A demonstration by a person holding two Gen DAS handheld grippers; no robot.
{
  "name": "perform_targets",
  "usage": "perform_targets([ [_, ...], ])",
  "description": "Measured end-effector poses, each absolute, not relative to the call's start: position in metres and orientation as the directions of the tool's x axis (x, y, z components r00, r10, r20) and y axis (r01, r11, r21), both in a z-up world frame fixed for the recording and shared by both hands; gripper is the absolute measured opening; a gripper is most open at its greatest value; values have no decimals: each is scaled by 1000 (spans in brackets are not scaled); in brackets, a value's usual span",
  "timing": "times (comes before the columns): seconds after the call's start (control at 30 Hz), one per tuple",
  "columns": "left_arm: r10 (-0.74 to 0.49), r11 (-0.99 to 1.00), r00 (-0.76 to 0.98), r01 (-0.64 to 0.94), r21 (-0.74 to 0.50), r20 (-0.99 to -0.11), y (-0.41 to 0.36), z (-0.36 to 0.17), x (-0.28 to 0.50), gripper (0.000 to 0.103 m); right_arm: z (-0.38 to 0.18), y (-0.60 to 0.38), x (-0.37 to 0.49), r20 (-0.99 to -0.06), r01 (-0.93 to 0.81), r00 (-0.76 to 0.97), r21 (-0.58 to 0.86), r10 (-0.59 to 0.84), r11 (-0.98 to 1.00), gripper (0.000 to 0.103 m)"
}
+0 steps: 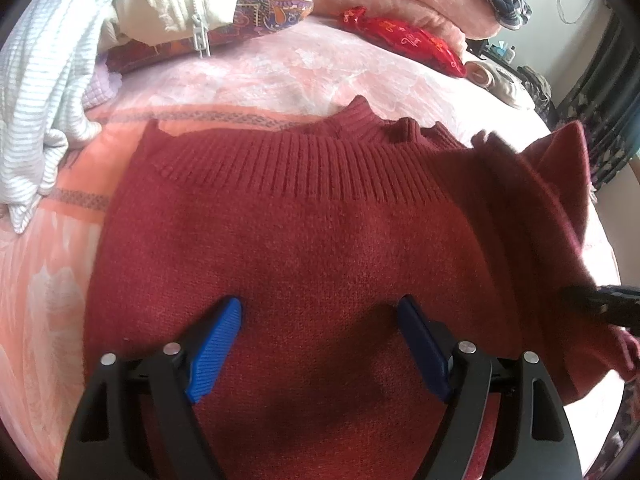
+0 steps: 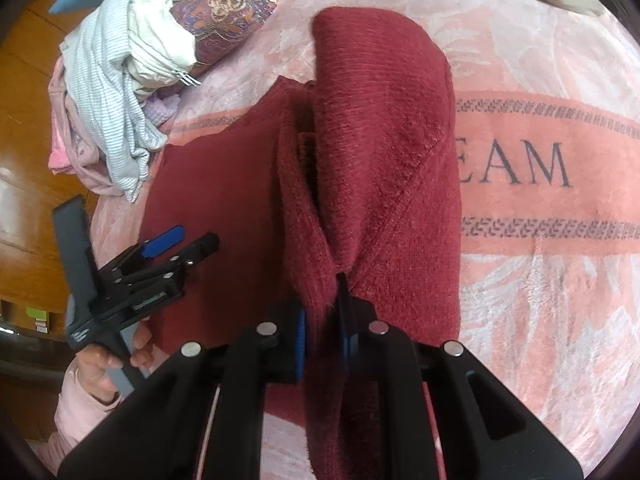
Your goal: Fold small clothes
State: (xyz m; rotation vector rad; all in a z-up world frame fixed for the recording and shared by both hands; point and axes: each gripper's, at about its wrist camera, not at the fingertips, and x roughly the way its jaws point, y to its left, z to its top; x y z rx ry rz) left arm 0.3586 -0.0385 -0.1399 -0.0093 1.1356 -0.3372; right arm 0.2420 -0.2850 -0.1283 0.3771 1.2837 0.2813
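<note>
a: so, starting at the left of the right wrist view, what is there?

b: at the lower left, a hand (image 2: 106,364) in a pale pink sleeve holds the left gripper (image 2: 188,244). its jaws stand wide apart with nothing between them, hovering over the flat body of the red sweater (image 2: 224,208). in the upper left sits a pile of clothes (image 2: 120,92), striped, cream and patterned.

a: and moving toward the middle?

b: the right gripper (image 2: 324,320) sits at bottom centre, jaws pinched narrow on a gathered fold of the sweater's edge. from that pinch a raised flap of knit (image 2: 384,140) runs up the frame, its long axis pointing away from the gripper toward the top centre.

a: what lies to the right?

b: a pink blanket (image 2: 540,280) with a salmon band and large printed letters, bare of clothing.

a: which way must the flap go?

b: my judgement is leftward, over the flat body. the flap stands just right of it, so the right gripper is the nearer one and already has the cloth.

a: how does the sweater look?

b: in the left wrist view it fills the centre: a fuzzy, dark red knit (image 1: 304,248) with a ribbed band across the upper middle, lying flat between the wide blue fingers (image 1: 218,344). its right side lifts into a blurred, raised fold at the right edge of the frame.
</note>
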Motion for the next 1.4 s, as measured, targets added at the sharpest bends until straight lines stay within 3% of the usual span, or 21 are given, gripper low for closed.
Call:
perform_targets([
  [0.2,-318,944,363,213,-254,-876,-40,-132,362,80,-135,-286,241,-874,24,275,423,401,906,12],
  [0.33,-292,950,371,222,-221,-882,-44,-137,361,80,-133,-288,238,-869,-5,274,427,412,904,16],
  [0.47,-282,950,378,235,-203,-882,-47,-138,359,80,-129,-295,235,-806,-3,248,553,537,833,46],
  [0.5,-285,949,378,238,-205,-881,-46,-138,359,81,-127,-297,233,-794,-4,241,574,558,819,47],
  [0.8,-297,945,381,252,-210,-876,-44,-139,357,82,-105,-311,206,-801,-26,247,557,545,830,45],
  [0.9,-297,944,382,254,-210,-875,-43,-139,356,82,-100,-321,195,-766,-22,261,604,588,796,47],
  [0.97,-292,945,386,256,-203,-875,-44,-140,356,82,-96,-333,189,-785,3,293,572,546,820,49],
  [1.03,-279,948,392,258,-186,-877,-47,-140,355,82,-98,-339,189,-832,22,314,488,458,872,66],
  [1.2,-257,952,402,263,-158,-879,-51,-141,353,84,-110,-342,200,-840,48,301,487,452,872,69],
  [1.27,-257,952,403,263,-159,-878,-52,-141,353,84,-105,-338,208,-858,38,315,438,405,898,76],
  [1.33,-258,952,403,263,-159,-878,-52,-141,353,84,-104,-335,217,-875,50,328,392,355,919,76],
  [1.37,-259,951,403,265,-159,-878,-52,-141,353,84,-106,-336,221,-888,62,325,365,327,929,66],
  [1.4,-262,950,403,268,-161,-877,-51,-141,353,84,-110,-336,224,-901,79,313,339,299,938,45],
])
